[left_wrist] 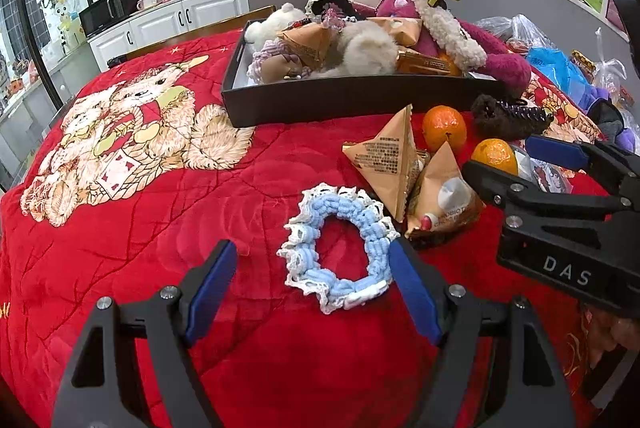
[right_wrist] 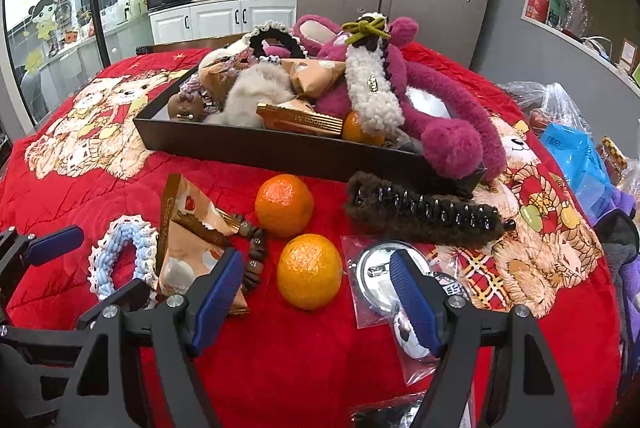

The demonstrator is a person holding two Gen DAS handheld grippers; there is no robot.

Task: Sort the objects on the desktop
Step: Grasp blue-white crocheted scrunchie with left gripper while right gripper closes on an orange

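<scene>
A: How far along is the sorting?

B: Partway, I'd judge. The dark tray toward the far edge of the surface is already heaped: plush toys, snack packets, hair bands, 1 orange. Plenty is left loose on the red blanket in front of it.

A: Count the loose things.

B: 2 oranges, the nearer one and one behind it; 2 tan snack packets; 1 blue-and-white scrunchie; 1 brown fuzzy hair claw; 1 string of brown beads; and bagged badges, at least 2, though I can't tell exactly.

A: And the fingers?

B: The left gripper has its fingers spread, empty, straddling the scrunchie near the front edge; the right-hand pad looks just beside the scrunchie's rim, contact unclear. The right gripper is also spread and empty, with the nearer orange between its fingers but apart from both.

A: So the next pickups?

B: Likely the scrunchie and that orange.
</scene>
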